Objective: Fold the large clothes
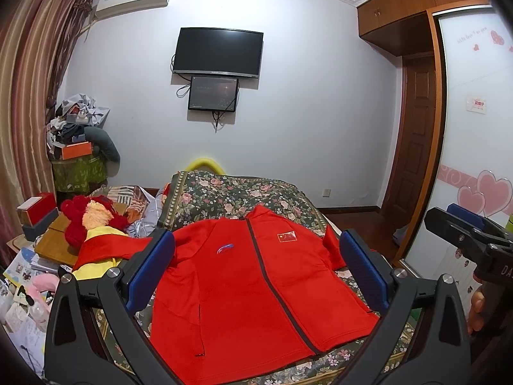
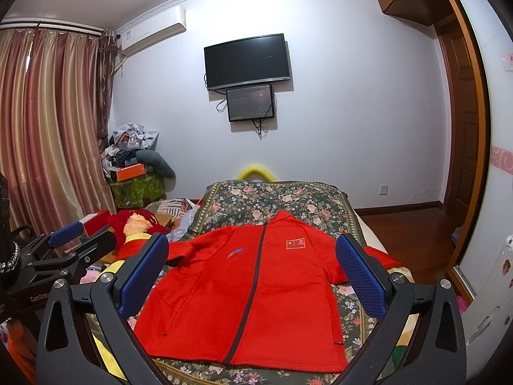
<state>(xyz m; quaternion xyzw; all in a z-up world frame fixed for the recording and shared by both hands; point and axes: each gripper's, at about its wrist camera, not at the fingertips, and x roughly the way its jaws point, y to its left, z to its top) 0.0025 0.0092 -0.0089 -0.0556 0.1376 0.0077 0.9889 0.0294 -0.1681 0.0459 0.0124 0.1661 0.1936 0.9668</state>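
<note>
Left tool (image 1: 255, 271): your blue-padded fingers stand wide apart, empty.
Right tool (image 2: 251, 272): likewise spread, gripping nothing.
Garment: red zip-front fleece jacket (image 2: 247, 292) lies flat, face up, on the floral bedspread (image 2: 272, 197).
Progress: you have no fold made yet; sleeves and body remain.

A red zip-front jacket (image 1: 256, 288) is spread flat and face up on the floral bed cover (image 1: 224, 195), its collar turned toward the far end of the bed and its hem at the near edge. A dark zipper (image 1: 272, 288), closed, is run down the middle of the front, with a small flag patch (image 1: 286, 236) seen on one chest panel and a small blue logo (image 1: 225, 249) on the other. The sleeves are laid out toward the two side edges of the bed, and only light wrinkles are shown in the fabric.
</note>
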